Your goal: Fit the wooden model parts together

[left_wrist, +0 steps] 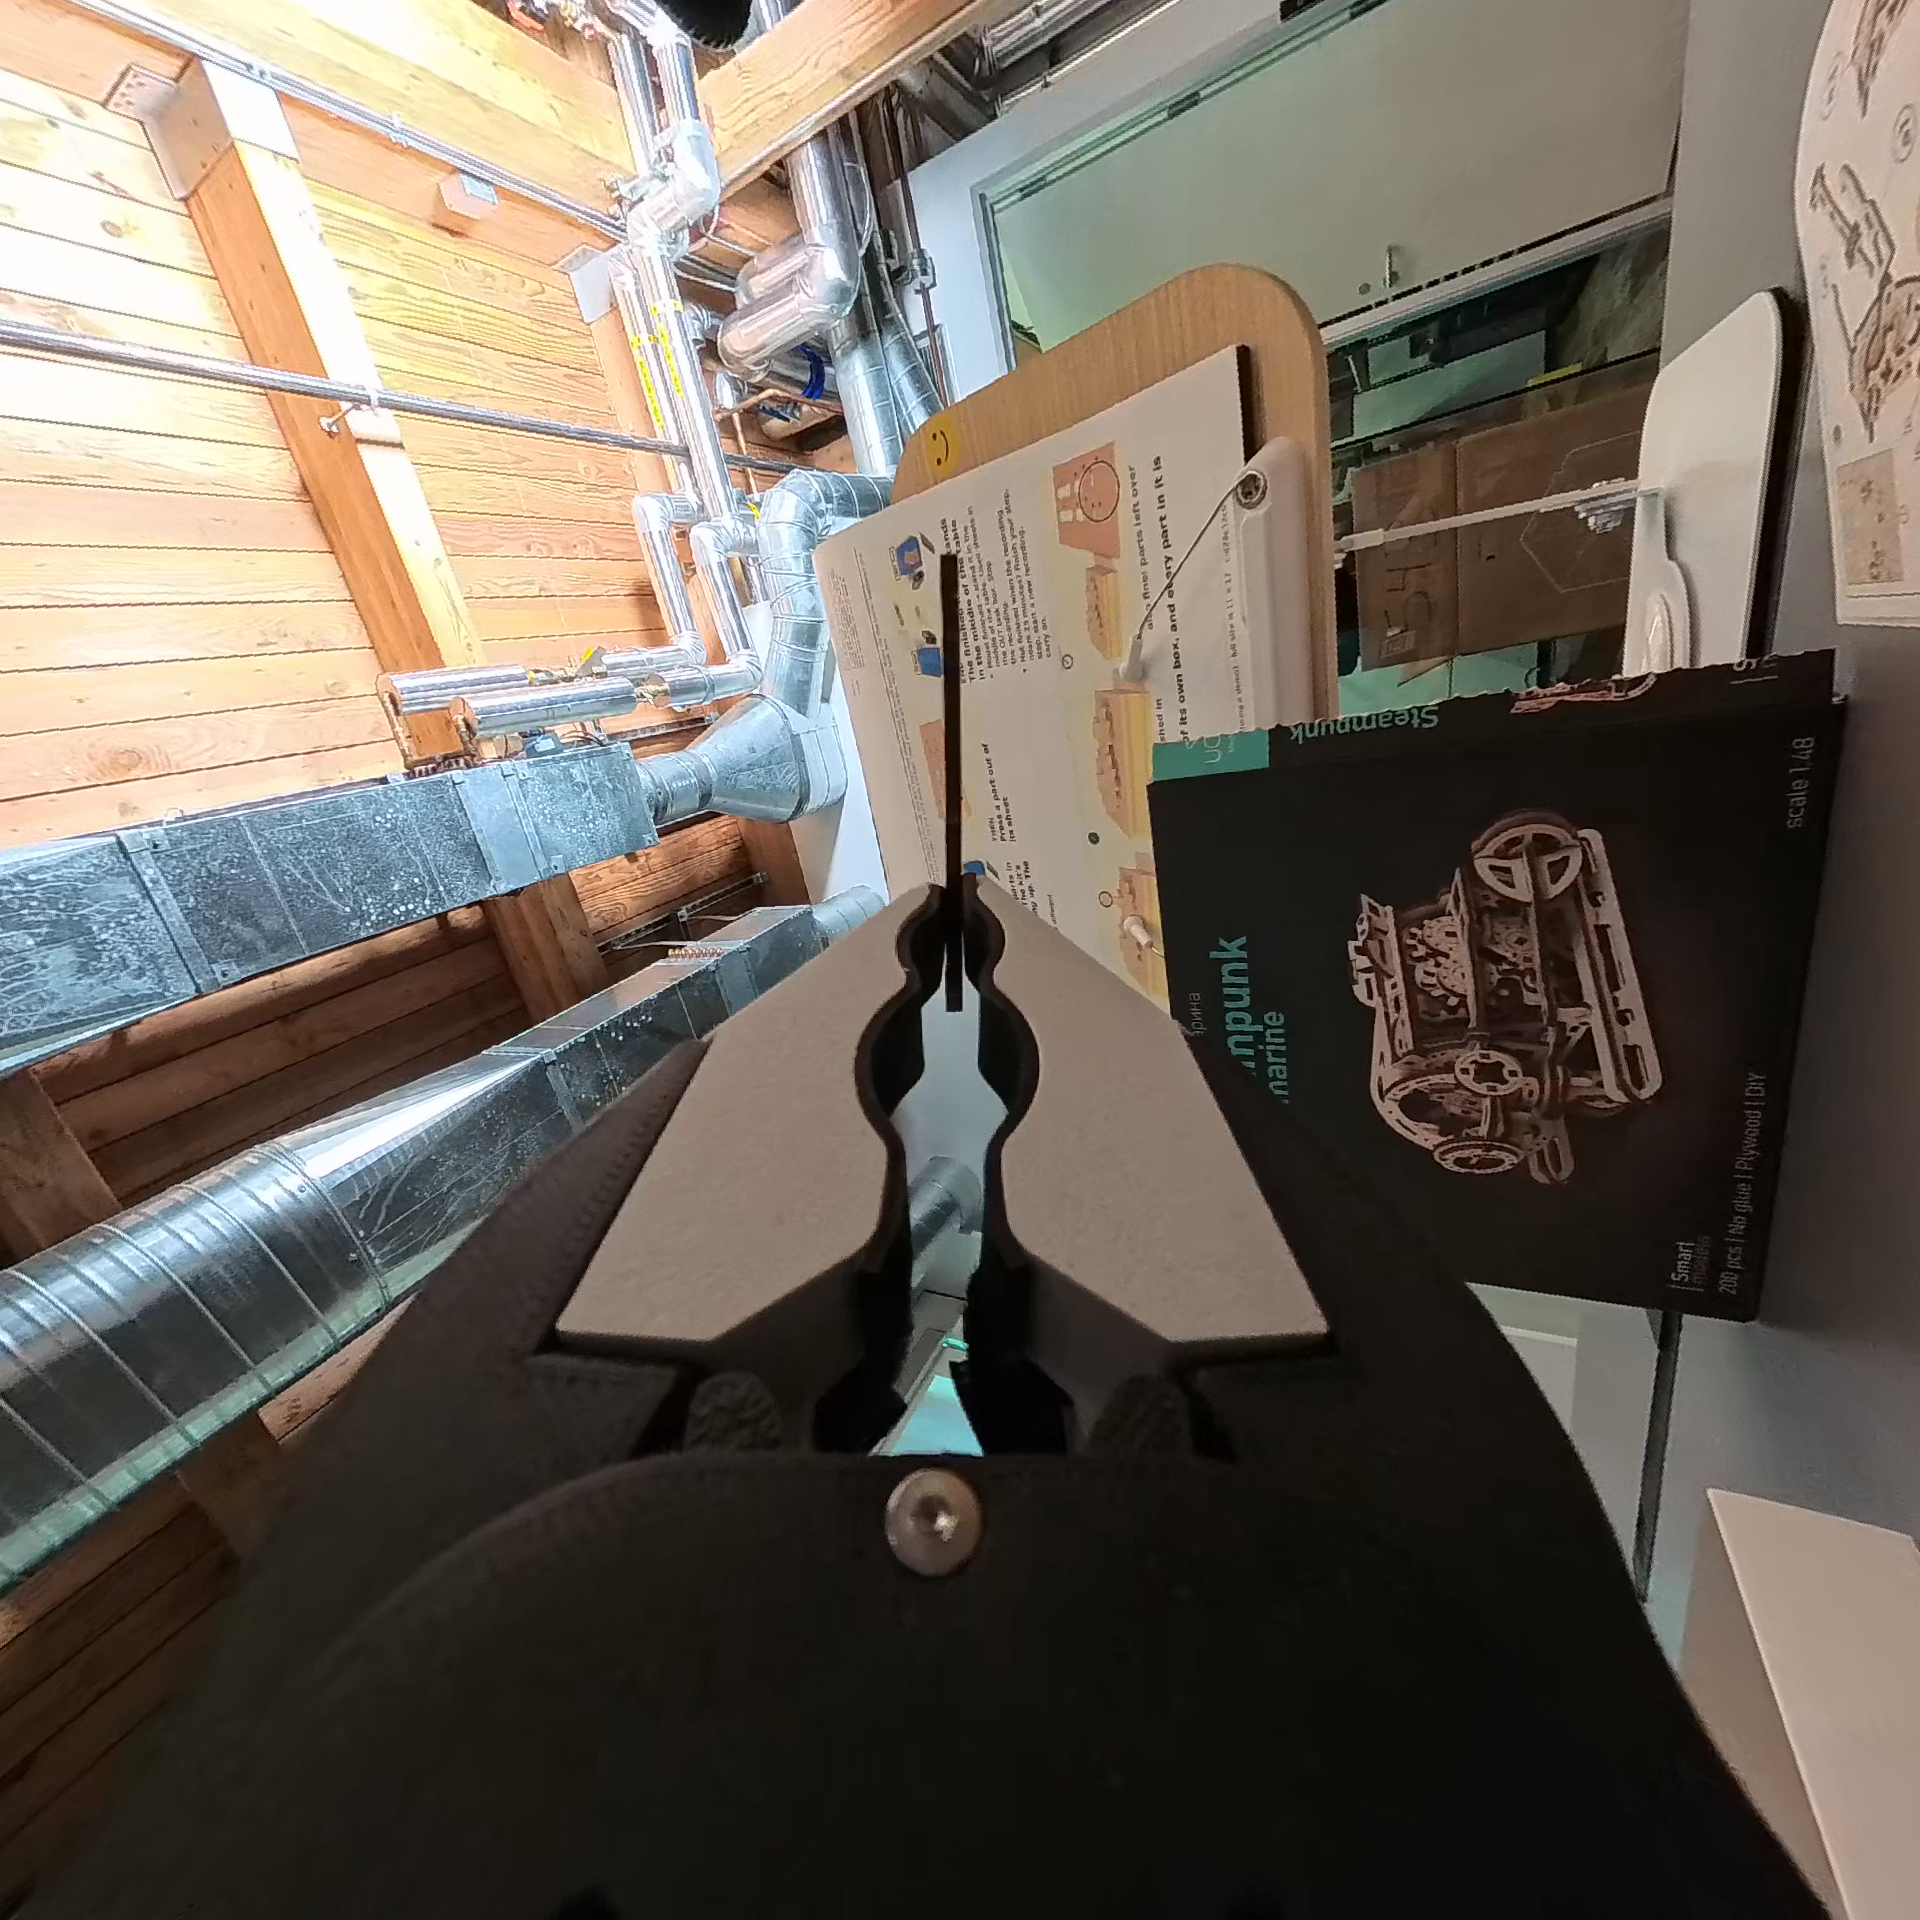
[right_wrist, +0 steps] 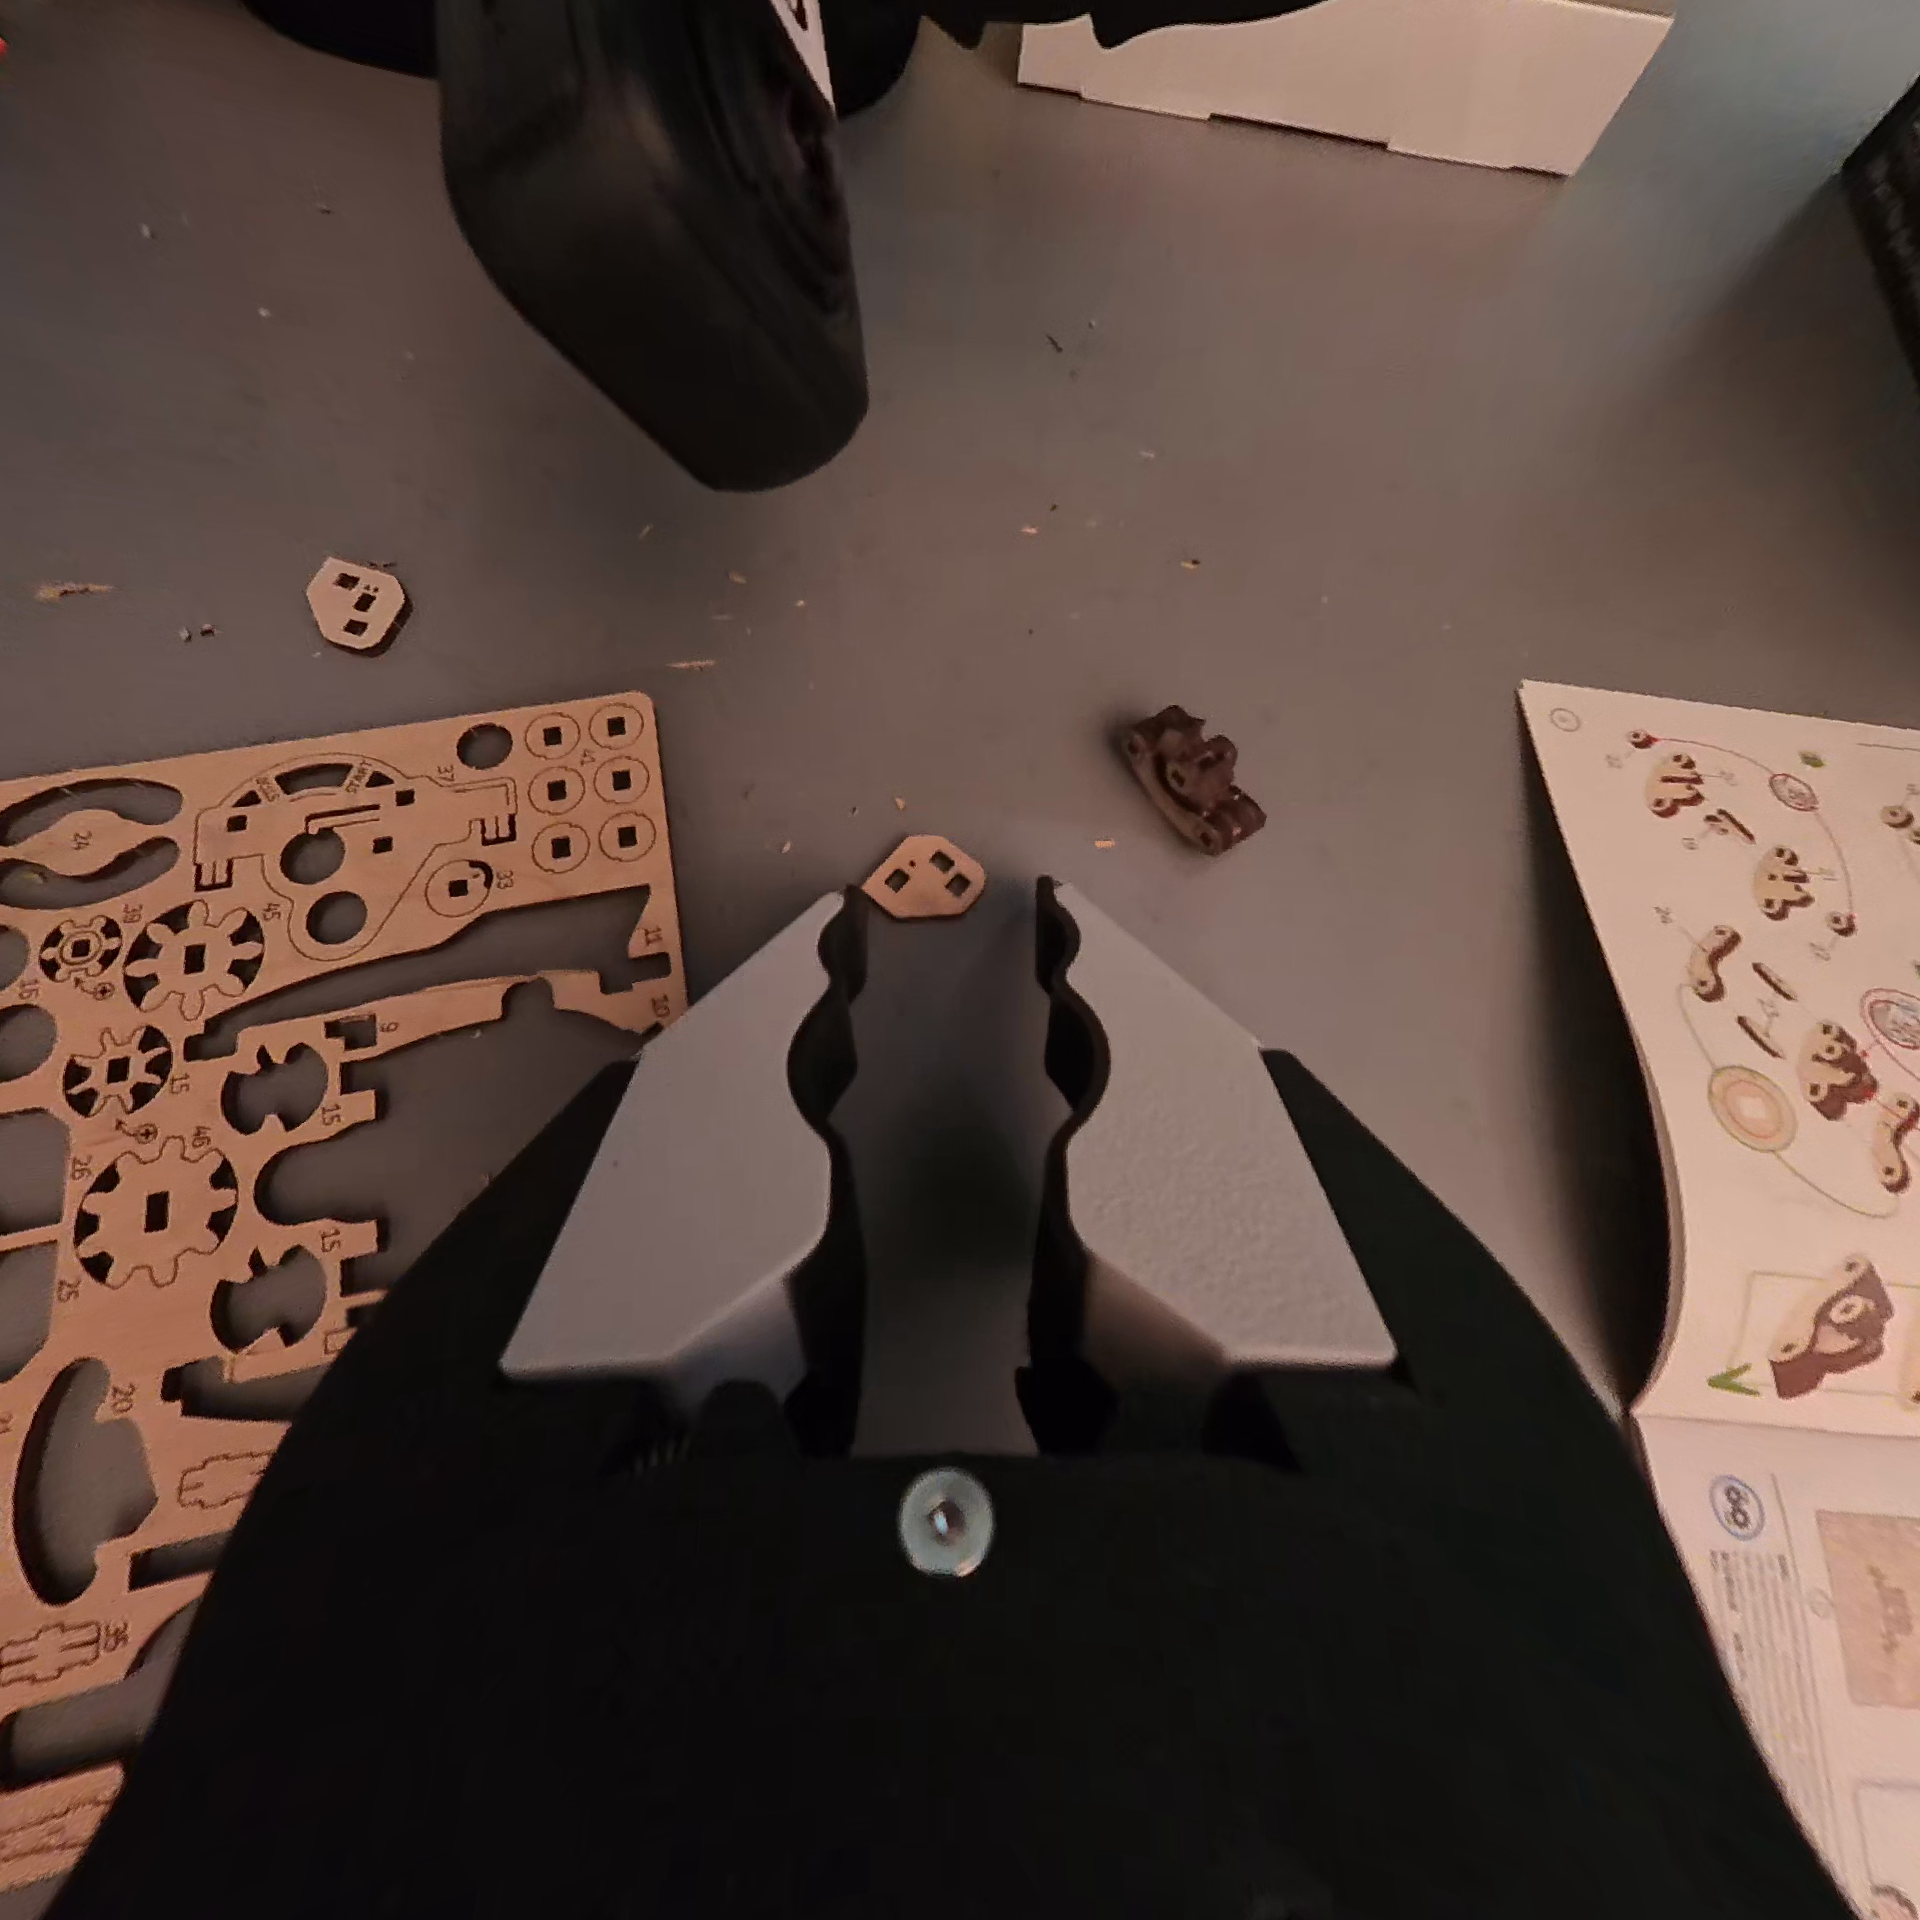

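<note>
Left gripper [left_wrist: 953, 894] clamps a thin part [left_wrist: 950, 727] (probably wood, seen edge-on); right gripper [right_wrist: 943, 896], jaws apart, lines up on the small plate [right_wrist: 923, 879] to pinch next

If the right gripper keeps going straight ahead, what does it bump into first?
Probably the small wooden piece lying flat on the grey table, just ahead of the right gripper and its open jaws, slightly left.
</note>
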Demonstrator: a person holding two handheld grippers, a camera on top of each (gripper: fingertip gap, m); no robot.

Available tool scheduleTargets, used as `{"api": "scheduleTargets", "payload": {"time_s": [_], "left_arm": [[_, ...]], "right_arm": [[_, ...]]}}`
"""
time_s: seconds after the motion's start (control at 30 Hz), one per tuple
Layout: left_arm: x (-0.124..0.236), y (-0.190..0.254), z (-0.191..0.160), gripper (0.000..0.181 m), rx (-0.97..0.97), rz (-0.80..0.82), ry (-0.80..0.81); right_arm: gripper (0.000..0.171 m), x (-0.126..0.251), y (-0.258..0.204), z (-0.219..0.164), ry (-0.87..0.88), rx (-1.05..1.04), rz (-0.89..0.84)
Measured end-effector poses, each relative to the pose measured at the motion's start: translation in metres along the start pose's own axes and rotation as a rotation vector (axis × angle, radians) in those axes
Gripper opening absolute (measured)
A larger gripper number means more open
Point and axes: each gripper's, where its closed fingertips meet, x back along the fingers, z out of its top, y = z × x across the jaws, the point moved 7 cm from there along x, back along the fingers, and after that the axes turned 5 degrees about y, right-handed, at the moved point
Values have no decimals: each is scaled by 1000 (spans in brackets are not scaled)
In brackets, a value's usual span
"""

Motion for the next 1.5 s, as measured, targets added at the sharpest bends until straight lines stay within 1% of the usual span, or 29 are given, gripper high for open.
{"api": "scheduleTargets", "payload": {"time_s": [0.27,0.37,0.43,0.5,0.7,0.9,1.0,1.1,1.17,1.27,1.33,1.5], "left_arm": [[0,0,1,0,2,-3,2],[-1,1,1,0,1,-6,1],[-1,1,1,0,2,-6,1],[-1,1,1,0,3,-6,1],[0,1,1,0,0,-7,0],[-1,3,-2,0,4,-16,-14],[-1,3,-3,0,4,-19,-17],[-1,3,-3,0,5,-20,-15],[-1,3,-3,0,9,-22,-16],[-2,4,-3,0,6,-24,-19],[-2,4,-3,0,6,-24,-20],[-2,3,-2,0,6,-23,-18]], "right_arm": [[32,-3,0,1,2,-9,48],[29,-3,0,0,1,-27,74],[24,-3,-2,0,0,-30,99],[24,-3,-2,0,-1,-30,96],[23,-2,-4,2,-30,-44,41],[23,0,-1,3,-76,-212,-103],[26,0,-1,4,-73,-269,-93],[33,5,0,3,-77,-201,-71],[34,7,1,4,-51,-91,-65],[37,5,2,4,-85,62,-52],[37,4,4,7,-84,70,-46],[35,4,7,2,-74,9,-19]]}}
